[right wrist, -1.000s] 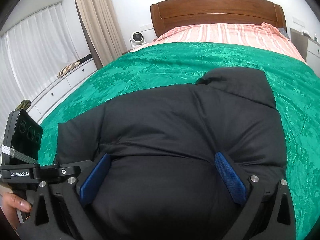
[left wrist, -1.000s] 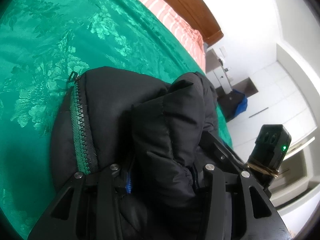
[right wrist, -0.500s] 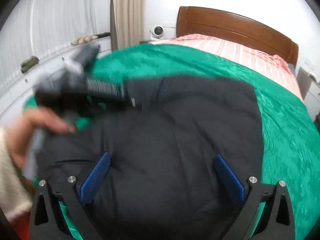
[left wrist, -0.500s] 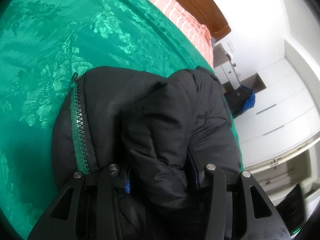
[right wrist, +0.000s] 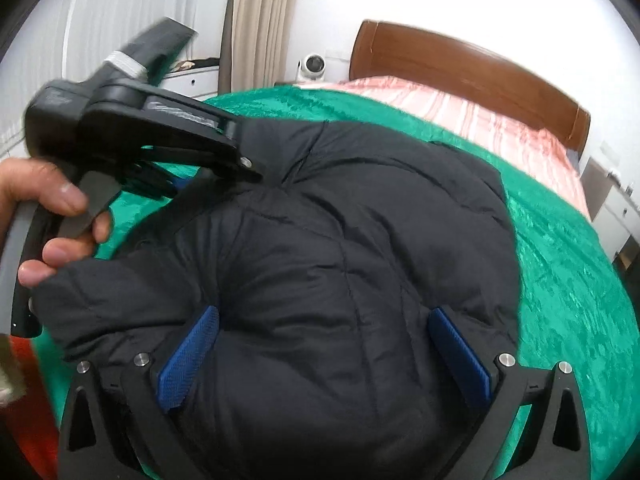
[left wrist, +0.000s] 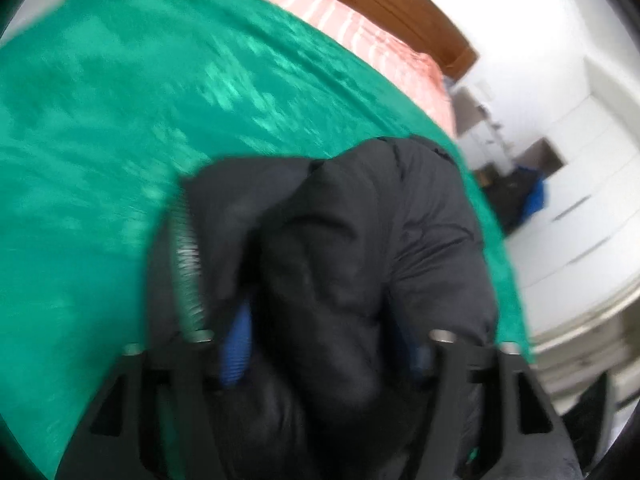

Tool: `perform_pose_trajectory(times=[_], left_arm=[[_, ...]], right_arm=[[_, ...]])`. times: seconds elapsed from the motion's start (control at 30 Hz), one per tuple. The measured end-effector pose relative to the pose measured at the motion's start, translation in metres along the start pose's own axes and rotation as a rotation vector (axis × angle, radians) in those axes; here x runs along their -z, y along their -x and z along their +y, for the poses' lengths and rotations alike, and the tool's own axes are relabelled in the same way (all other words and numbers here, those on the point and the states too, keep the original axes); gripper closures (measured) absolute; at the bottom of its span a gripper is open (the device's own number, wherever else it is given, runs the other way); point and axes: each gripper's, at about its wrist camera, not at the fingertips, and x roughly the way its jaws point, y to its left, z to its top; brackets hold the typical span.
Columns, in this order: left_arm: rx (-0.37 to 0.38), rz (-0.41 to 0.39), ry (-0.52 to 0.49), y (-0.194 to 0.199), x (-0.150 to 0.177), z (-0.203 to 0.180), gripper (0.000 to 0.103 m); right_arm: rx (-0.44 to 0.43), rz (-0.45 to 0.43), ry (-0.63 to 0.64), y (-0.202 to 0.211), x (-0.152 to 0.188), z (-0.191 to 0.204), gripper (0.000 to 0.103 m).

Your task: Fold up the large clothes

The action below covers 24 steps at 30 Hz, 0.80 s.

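Observation:
A black puffer jacket (right wrist: pixel 352 264) lies bunched on the green bedspread (right wrist: pixel 568 280). My left gripper (left wrist: pixel 324 332) is shut on a thick fold of the jacket (left wrist: pixel 360 248), next to its green zipper (left wrist: pixel 186 264); the left wrist view is blurred. In the right wrist view that left gripper (right wrist: pixel 244 160) shows at the jacket's far left edge, held by a hand. My right gripper (right wrist: pixel 324 344) has its blue pads (right wrist: pixel 188 356) wide apart, pressed into the jacket's near bulge, which fills the gap between them.
The bed has a striped pink sheet (right wrist: pixel 460 112) and a wooden headboard (right wrist: pixel 472 64). A curtain (right wrist: pixel 260 24) and a small white fan (right wrist: pixel 314 66) stand at the back left. White cabinets (left wrist: pixel 576 184) and a nightstand (right wrist: pixel 612 200) are to the right.
My left gripper has swung up and over to the jacket's far left edge, carrying its fold. The right gripper stays pressed wide on the jacket while its view turned left.

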Motion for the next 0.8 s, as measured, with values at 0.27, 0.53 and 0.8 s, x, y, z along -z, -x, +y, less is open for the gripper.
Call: perform_pose_trajectory(times=[0.27, 0.53, 0.8], left_arm=[[-0.219, -0.173, -0.142, 0.088, 0.034, -0.024, 0.008], [-0.315, -0.195, -0.12, 0.101, 0.043, -0.015, 0.008], [-0.232, -0.208, -0.151, 0.114, 0.044, -0.027, 0.008]], right_arm=[[0.025, -0.169, -0.054, 0.087, 0.027, -0.019, 0.0], [0.047, -0.131, -0.081, 0.092, 0.047, -0.019, 0.0], [0.034, -0.132, -0.075, 0.096, 0.049, -0.015, 0.0]])
